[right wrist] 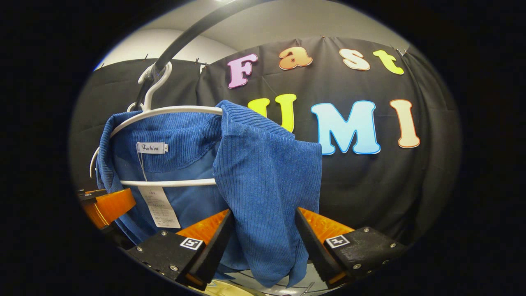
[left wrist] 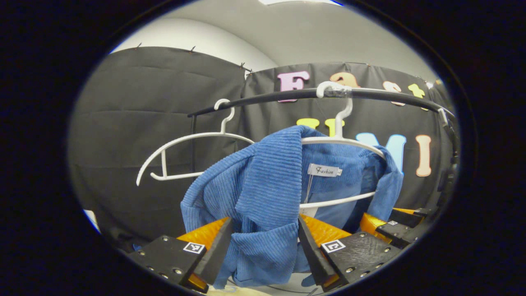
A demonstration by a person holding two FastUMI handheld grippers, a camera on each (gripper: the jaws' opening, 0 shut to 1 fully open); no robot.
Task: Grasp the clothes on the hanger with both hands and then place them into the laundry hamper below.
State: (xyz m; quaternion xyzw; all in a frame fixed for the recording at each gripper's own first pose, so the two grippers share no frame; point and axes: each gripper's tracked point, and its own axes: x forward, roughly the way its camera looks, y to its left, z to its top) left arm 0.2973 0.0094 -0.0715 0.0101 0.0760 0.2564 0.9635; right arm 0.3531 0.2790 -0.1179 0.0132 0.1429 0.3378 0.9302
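A blue ribbed garment [left wrist: 263, 193] hangs on a white hanger [left wrist: 349, 142] whose hook sits over a black rail [left wrist: 267, 98] in front of the booth's black cloth wall [left wrist: 144, 123]. In the left gripper view the left claw [left wrist: 265, 240] is spread wide, its two fingers standing on either side of a drooping fold of the blue cloth; the fabric lies in the gap between them, close to both inner faces, but I cannot tell whether either finger actually presses on it. A white neck label [left wrist: 324, 170] shows on the inside of the collar, and a second, bare white hanger [left wrist: 181, 154] hangs on the same rail off to the left of the garment. At the right edge of that view part of the other gripper [left wrist: 390, 224] shows beside the cloth. In the right gripper view the right claw [right wrist: 263, 242] is likewise wide open, with the other shoulder of the garment draped down between its fingers, and again contact cannot be judged. A paper tag [right wrist: 160, 205] dangles from the collar inside the hanger's frame, just beside the lower white bar
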